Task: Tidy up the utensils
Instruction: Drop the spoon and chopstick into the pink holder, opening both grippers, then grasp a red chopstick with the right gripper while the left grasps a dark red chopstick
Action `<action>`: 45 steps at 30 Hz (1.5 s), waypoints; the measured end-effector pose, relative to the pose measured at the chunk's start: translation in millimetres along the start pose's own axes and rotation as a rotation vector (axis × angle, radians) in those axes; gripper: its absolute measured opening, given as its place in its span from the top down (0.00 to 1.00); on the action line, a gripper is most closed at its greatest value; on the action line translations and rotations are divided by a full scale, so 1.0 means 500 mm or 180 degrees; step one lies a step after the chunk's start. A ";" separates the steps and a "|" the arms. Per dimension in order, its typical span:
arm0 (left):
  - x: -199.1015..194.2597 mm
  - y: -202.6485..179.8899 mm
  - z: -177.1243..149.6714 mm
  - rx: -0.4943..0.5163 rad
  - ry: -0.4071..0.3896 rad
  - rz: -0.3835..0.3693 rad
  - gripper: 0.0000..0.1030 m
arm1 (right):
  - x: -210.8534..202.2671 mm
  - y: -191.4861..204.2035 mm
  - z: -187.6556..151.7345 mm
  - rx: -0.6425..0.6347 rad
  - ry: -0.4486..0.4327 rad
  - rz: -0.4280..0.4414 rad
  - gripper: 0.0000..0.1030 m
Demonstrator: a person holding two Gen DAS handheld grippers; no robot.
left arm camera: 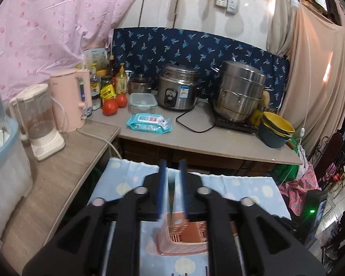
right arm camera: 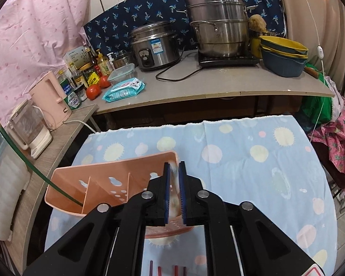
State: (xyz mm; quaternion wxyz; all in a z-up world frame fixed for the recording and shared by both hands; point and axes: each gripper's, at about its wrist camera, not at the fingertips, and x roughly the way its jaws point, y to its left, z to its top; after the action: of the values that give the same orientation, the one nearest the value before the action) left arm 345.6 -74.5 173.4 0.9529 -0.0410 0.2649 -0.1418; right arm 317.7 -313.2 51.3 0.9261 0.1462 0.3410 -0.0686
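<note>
Two grippers over one pink utensil caddy on the blue-clothed table

Nearest, four dark red stick ends (right arm camera: pixel 167 269) lie at the cloth's near edge, beneath the right gripper (right arm camera: pixel 174 164), whose jaws stand narrowly parted about a pale blurred piece (right arm camera: pixel 174 184); whether the pads press it I cannot tell. Just beyond, the single pink utensil caddy (right arm camera: pixel 108 179), three compartments showing, sits by the near-left part of the blue dotted cloth (right arm camera: pixel 253 161), with one green rod (right arm camera: pixel 23 158) leaning into its left compartment. The left gripper (left arm camera: pixel 172 162) hangs above the caddy, jaws slightly apart with nothing between them. The cloth's right half and far edge lie bare. Farther, the counter (right arm camera: pixel 218 85) carries two tomatoes (right arm camera: pixel 98 87), one wipes pack (right arm camera: pixel 123 90), one rice cooker (right arm camera: pixel 154 46), one steamer pot (right arm camera: pixel 218 23) and stacked bowls (right arm camera: pixel 284 53).
</note>
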 end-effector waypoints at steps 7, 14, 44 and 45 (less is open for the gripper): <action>-0.035 0.017 -0.026 -0.0052 -0.0010 0.0123 0.46 | -0.070 -0.013 -0.018 0.0005 -0.0116 -0.0039 0.65; -0.096 0.031 -0.120 -0.0058 0.0190 0.0141 0.42 | -0.167 -0.022 -0.096 -0.0025 -0.0117 -0.0021 0.57; -0.203 0.064 -0.630 0.0123 0.1512 0.0202 0.42 | -0.264 -0.040 -0.558 -0.0137 0.0818 -0.0203 0.76; -0.202 0.062 -0.632 0.0124 0.1516 0.0193 0.42 | -0.260 -0.037 -0.560 -0.0154 0.0835 -0.0203 0.78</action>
State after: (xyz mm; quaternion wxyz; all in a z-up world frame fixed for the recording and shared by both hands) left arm 107.4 -16.2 -52.2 0.8680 0.0200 0.4805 -0.1238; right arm 43.8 -238.3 -71.0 0.8741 0.1207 0.4652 -0.0701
